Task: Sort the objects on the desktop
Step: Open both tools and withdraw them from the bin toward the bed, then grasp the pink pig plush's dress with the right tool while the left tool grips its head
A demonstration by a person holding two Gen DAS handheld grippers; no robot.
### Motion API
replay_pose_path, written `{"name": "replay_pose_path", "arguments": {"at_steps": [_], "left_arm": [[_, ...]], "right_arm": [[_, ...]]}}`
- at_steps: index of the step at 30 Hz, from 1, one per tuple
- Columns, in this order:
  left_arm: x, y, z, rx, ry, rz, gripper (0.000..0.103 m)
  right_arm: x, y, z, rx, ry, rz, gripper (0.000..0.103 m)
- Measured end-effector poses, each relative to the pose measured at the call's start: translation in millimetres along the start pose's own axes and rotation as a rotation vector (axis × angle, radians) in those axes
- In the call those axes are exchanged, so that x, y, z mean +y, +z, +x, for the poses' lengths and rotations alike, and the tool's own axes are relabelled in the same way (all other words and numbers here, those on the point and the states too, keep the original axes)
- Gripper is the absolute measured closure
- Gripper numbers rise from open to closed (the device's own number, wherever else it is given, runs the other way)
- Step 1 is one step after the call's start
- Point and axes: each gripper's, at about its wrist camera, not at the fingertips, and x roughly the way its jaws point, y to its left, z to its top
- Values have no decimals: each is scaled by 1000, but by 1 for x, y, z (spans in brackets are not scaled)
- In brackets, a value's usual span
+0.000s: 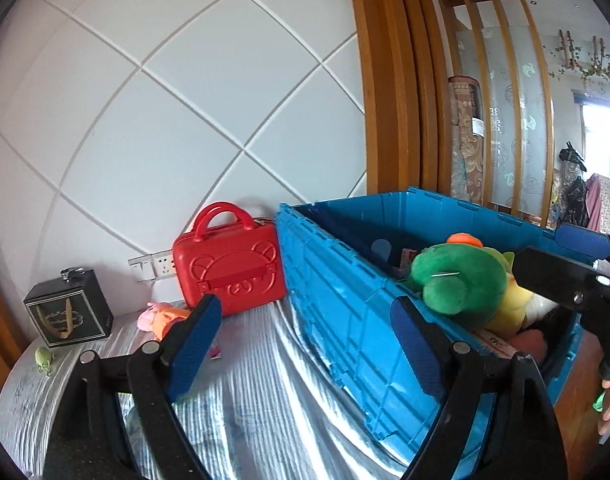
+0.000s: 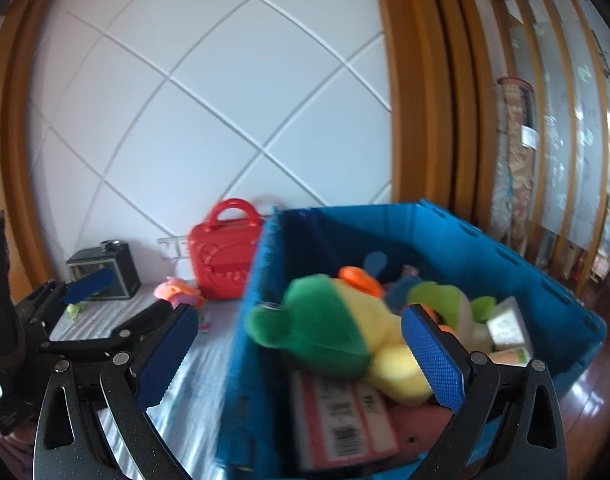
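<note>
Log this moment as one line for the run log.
left gripper: open, empty | right gripper: open, empty | green plush: in blue crate | red case: on table

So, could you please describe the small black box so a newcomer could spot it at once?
Find the big blue crate, then the red handled case standing left of it against the white wall. Farther left sits the black box: the only dark cube, with a gold emblem on its front.

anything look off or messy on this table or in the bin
Mostly the blue crate: it is heaped, and the green and yellow plush toy lies sprawled on top at rim height, one green limb over the edge. A pink and orange soft toy lies loose on the wrinkled striped cloth by the red case.
</note>
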Motion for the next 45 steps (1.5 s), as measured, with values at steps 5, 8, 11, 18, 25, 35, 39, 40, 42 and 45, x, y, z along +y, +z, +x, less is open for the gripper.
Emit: {"name": "replay_pose_path", "arguments": {"at_steps": [5, 8, 11, 18, 25, 35, 39, 40, 42, 45], "left_arm": [[53, -19, -5, 33, 83, -39, 16], [96, -33, -6, 61, 122, -91, 16], [139, -49, -4, 100, 173, -134, 16], [232, -96, 10, 229, 307, -220, 16], [287, -124, 44, 292, 344, -280, 16], [353, -151, 162, 395, 335, -309, 16], [379, -159, 217, 424, 338, -284, 16], [383, -162, 229, 430, 340, -278, 16], [391, -170, 250, 439, 333, -273, 16], [400, -182, 279, 457, 326, -269, 16]], "right_arm": [[57, 6, 18, -27, 84, -43, 0], [90, 6, 36, -55, 124, -37, 0], [124, 3, 69, -8, 162, -35, 0], [180, -27, 155, 200, 205, -22, 0], [216, -42, 231, 345, 218, -60, 0], [245, -59, 384, 494, 231, -78, 0], [263, -70, 454, 519, 223, -97, 0], [268, -73, 471, 529, 223, -95, 0], [279, -79, 504, 542, 227, -93, 0], [300, -87, 547, 553, 225, -114, 0]]}}
